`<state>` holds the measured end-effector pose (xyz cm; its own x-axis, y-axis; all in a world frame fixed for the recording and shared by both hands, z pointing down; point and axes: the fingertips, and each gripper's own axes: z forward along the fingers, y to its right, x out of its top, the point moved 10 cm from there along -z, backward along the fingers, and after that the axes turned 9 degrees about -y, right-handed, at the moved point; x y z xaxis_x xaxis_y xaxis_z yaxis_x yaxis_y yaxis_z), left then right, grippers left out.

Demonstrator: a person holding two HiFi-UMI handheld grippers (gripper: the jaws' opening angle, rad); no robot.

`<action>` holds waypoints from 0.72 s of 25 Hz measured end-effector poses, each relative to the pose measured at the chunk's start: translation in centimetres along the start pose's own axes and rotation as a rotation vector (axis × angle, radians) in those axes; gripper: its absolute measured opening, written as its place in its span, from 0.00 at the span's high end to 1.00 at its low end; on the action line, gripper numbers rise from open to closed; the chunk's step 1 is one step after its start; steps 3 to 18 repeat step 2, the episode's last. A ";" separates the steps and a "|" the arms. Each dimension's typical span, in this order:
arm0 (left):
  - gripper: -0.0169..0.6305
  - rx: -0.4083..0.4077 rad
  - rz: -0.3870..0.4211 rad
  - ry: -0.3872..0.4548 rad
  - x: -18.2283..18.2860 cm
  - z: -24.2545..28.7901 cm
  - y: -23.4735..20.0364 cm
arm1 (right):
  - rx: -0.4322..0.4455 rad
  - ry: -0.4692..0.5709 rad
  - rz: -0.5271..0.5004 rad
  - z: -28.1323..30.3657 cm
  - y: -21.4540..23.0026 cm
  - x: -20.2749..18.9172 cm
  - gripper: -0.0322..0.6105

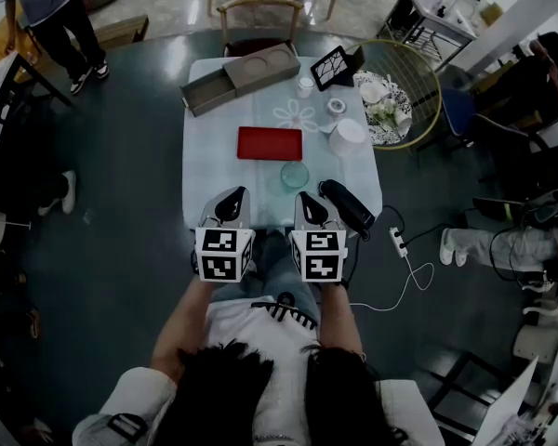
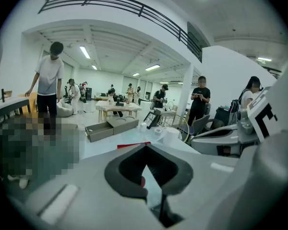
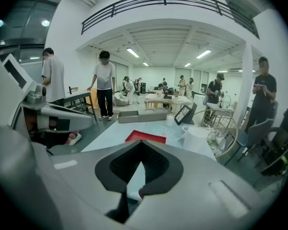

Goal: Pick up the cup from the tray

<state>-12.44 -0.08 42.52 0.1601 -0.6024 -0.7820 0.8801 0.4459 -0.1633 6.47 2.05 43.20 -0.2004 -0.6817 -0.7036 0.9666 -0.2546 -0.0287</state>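
Note:
A flat red tray lies in the middle of the white-clothed table, and nothing shows on it. A small white cup stands on the cloth beyond the tray, and a clear glass dish lies just in front of it. My left gripper and right gripper hover side by side over the table's near edge, both shut and holding nothing. The left gripper view looks past its jaw tips to the tray. The tray also shows ahead of the right gripper's tips.
A grey open box, a framed picture, a tape roll and a white jug sit at the table's far side. A black object lies at the near right corner. A gold wire stand with flowers is at the right. People stand around.

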 end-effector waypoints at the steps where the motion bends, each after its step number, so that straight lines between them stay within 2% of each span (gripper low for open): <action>1: 0.97 -0.004 0.002 0.000 0.0 0.1 0.1 | -0.001 0.000 -0.007 0.1 -0.1 0.0 0.91; 18: 0.97 -0.008 0.001 0.001 -0.1 0.1 0.1 | -0.003 -0.001 -0.015 0.1 -0.1 0.1 0.91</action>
